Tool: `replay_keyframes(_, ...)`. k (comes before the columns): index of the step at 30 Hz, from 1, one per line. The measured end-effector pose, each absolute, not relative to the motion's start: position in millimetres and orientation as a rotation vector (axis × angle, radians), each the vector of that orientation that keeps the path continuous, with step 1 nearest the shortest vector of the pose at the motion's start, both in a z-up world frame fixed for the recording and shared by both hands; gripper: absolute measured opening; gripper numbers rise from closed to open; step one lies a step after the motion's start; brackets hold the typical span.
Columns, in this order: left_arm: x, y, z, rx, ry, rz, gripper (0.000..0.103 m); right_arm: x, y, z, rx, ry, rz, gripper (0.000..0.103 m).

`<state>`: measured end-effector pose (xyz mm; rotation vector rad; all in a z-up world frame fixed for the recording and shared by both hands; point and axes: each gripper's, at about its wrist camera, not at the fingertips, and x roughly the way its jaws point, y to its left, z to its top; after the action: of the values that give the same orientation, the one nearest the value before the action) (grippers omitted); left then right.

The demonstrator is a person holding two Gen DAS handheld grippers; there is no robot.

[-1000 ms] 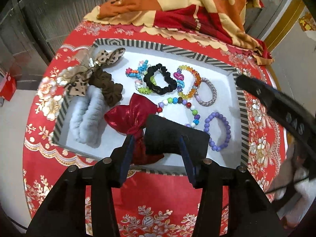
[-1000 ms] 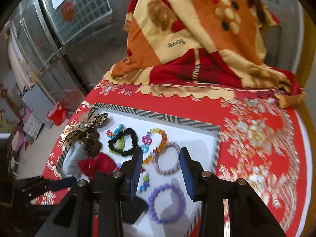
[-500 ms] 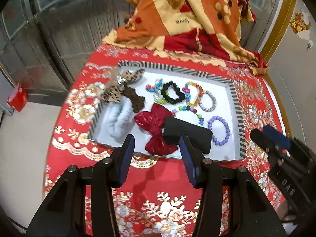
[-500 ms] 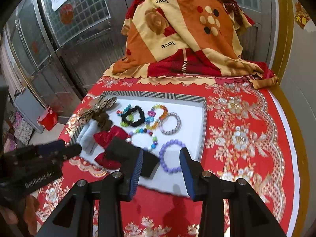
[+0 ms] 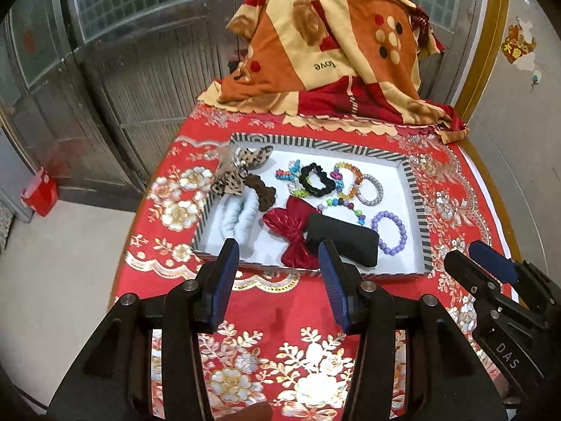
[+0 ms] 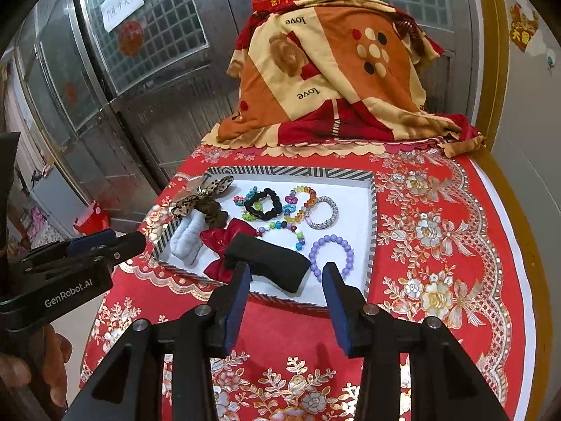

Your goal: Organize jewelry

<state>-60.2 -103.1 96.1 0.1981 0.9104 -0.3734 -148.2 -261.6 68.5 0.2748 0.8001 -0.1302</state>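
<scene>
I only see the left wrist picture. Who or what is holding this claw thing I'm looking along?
Observer: A person's hand grips the handle of the left gripper; the right wrist view shows it.
Operator: Any writing on that claw?
Observer: Yes, its side reads GenRobot.AI.
Operator: And the other claw at my right edge, is it carrying something from the tray?
Observer: No. Seen along its own fingers, the right gripper is open with nothing held, pointing at the near side of the striped tray.
</scene>
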Motion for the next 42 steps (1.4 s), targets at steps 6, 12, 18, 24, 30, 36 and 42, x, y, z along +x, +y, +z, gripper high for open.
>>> replay_keyframes(6, -66, -97, 105, 0.198, 0.889, -0.382, 0.047, -156, -255, 77, 0.267, 0.783, -0.139, 0.043)
replay_keyframes(12, -67, -92, 111, 0.198, 0.877, -0.385, 0.047, -159, -249, 81, 0.262, 0.776, -0.135, 0.043)
replay_keyframes(18, -66, -89, 111, 0.196, 0.877, -0.380, 0.047, -159, -244, 80, 0.263, 0.783, -0.126, 0.043)
replay_keyframes(24, -66, -86, 111, 0.194, 0.879, -0.378, 0.047, -158, -243, 78, 0.262, 0.791, -0.123, 0.044)
replay_keyframes(30, -66, -86, 111, 0.195, 0.879, -0.380, 0.047, -158, -242, 77, 0.261, 0.791, -0.124, 0.044)
replay_keyframes(36, -66, -86, 111, 0.192, 0.882, -0.377, 0.047, -158, -242, 77, 0.262, 0.793, -0.124, 0.044)
replay_keyframes(42, -66, -86, 111, 0.193, 0.885, -0.378, 0.047, -157, -243, 73, 0.258, 0.809, -0.113, 0.044)
